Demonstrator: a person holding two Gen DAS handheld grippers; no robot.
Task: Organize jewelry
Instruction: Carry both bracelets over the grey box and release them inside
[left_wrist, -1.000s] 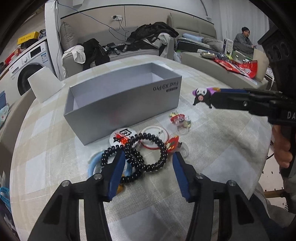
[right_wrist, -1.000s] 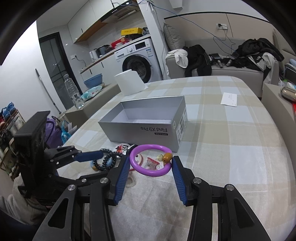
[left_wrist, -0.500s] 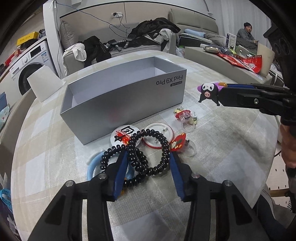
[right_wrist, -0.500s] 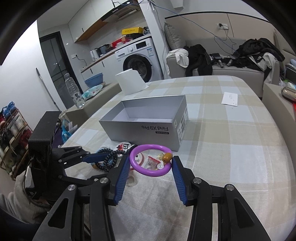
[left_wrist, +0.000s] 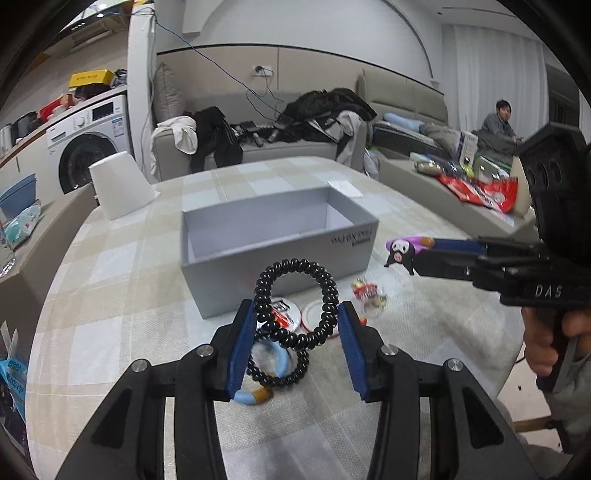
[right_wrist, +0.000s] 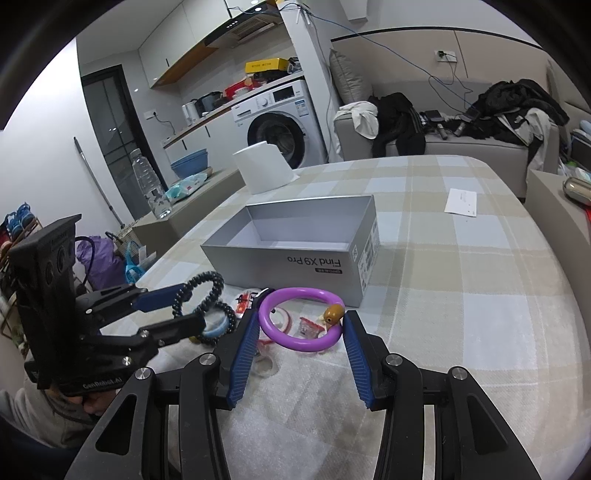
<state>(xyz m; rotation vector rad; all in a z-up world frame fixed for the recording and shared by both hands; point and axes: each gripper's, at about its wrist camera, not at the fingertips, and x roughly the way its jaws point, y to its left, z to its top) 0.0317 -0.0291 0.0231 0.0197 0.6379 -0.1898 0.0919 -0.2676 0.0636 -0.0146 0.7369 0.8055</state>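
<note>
My left gripper (left_wrist: 297, 314) is shut on a black coiled bead bracelet (left_wrist: 325, 291) and holds it lifted above the table, in front of the open grey box (left_wrist: 258, 251). It also shows in the right wrist view (right_wrist: 207, 295). My right gripper (right_wrist: 299, 321) is shut on a purple ring bracelet (right_wrist: 291, 295) with a small charm (right_wrist: 334, 312), held above the table near the box's (right_wrist: 325, 258) front wall. In the left wrist view the purple bracelet's cartoon charm (left_wrist: 400, 251) sticks out at the right gripper's tips.
On the table lie a blue bangle (left_wrist: 277, 354), two round badges (left_wrist: 314, 314) and small red trinkets (left_wrist: 367, 291). A white paper roll (right_wrist: 264, 166) stands behind the box. A paper slip (right_wrist: 461, 201) lies far right. A sofa with clothes (left_wrist: 314, 110) is behind.
My left gripper has closed on the black bracelet and lifted it off the table toward the box. My right gripper still holds the purple bracelet in about the same place.
</note>
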